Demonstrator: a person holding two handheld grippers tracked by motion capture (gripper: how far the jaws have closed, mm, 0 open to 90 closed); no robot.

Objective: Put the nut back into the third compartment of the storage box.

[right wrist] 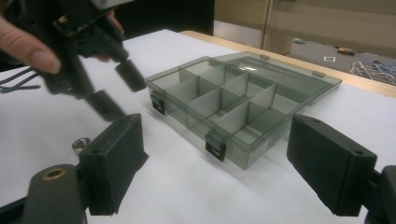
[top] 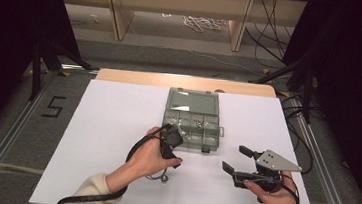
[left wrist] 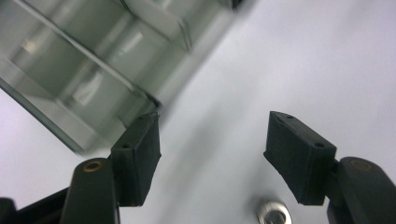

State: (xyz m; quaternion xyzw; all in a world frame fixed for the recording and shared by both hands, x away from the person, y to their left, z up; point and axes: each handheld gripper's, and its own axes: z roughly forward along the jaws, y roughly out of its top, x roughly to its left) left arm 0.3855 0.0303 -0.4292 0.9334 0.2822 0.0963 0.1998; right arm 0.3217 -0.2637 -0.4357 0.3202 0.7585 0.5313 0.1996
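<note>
A grey translucent compartment box point(top: 191, 128) lies open at the middle of the white table, its lid point(top: 192, 102) folded back flat. My left gripper point(top: 172, 150) hovers at the box's near left corner, pointing down; its jaws stand open over bare table, with the box's edge point(left wrist: 88, 88) just beyond them. A small metal nut point(top: 164, 179) lies on the table by the left hand, also seen in the left gripper view point(left wrist: 274, 215) and the right gripper view point(right wrist: 81, 144). My right gripper point(top: 236, 158) rests to the box's right, open and empty, facing the box point(right wrist: 224, 107) and the left gripper point(right wrist: 119, 91).
The white sheet point(top: 116, 126) covers the table, with a wooden strip point(top: 186, 82) along the far edge. Metal rails point(top: 10, 131) run along both sides. Several small parts sit in the box's far compartments point(top: 198, 123). Cables lie on the floor beyond.
</note>
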